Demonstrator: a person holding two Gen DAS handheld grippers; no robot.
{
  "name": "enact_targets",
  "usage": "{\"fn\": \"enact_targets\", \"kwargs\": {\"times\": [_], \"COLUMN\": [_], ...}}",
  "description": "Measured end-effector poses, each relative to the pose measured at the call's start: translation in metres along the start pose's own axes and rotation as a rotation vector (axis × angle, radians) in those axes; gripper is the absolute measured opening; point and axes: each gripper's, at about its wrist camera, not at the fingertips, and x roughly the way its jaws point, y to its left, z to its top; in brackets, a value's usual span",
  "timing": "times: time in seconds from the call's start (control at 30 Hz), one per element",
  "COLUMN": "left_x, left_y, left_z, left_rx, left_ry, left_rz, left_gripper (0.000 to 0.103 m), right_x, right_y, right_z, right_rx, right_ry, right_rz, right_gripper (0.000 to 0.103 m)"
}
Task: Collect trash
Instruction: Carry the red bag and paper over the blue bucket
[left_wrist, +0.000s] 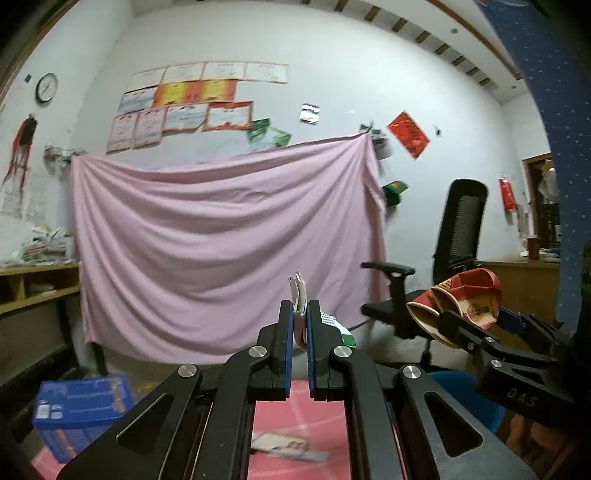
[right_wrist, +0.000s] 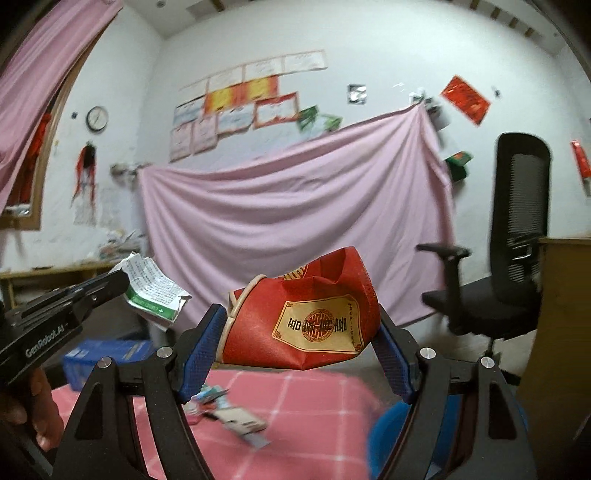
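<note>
A crumpled white and green paper wrapper (left_wrist: 300, 295) is pinched between the almost closed jaws of the left gripper (left_wrist: 299, 325), which is held level in front of a pink sheet (left_wrist: 221, 236) hung on the wall. In the right wrist view the same wrapper (right_wrist: 155, 291) is seen sticking out of the left gripper (right_wrist: 122, 282) at the left edge. A crushed red paper cup (right_wrist: 310, 317) is clamped between the widely spread jaws of the right gripper (right_wrist: 301, 339), its rim turned to the left; in the left wrist view the cup (left_wrist: 461, 299) is seen at the right, in the right gripper (left_wrist: 441, 319). Both pieces of trash are held up in the air above a table (right_wrist: 303, 402) covered with a pink checked cloth, on which more scraps (right_wrist: 236, 421) are left lying. A black office chair (right_wrist: 509, 236) is seen to the right
</note>
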Motion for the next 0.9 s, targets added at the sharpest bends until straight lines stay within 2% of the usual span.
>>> {"fn": "enact_targets", "kwargs": {"times": [0.17,0.33,0.5,0.9], "left_x": [0.016,0.039,0.073,0.15], "left_y": [-0.034,-0.067,-0.089,-0.124], "left_z": [0.007,0.008,-0.002,-0.028], "left_rx": [0.018,0.011,-0.014,-0.105], "left_ry": [-0.022,0.016,0.117,0.361], "left_rz": [-0.06,-0.118,-0.166,-0.246], "left_gripper": [0.005,0.005,0.005,0.005], "right_x": [-0.013,-0.019,-0.017,0.0], "right_y": [-0.03,-0.06,-0.09,-0.149], "right_z": [0.004,-0.001,-0.011,-0.046], "right_rx": [0.032,0.061,0.093,0.246], "right_ry": [-0.041,-0.023,0.047,0.249], "right_rz": [-0.07,-0.136,-0.197,-0.269], "right_gripper": [0.077,0.077,0.077,0.077]}}
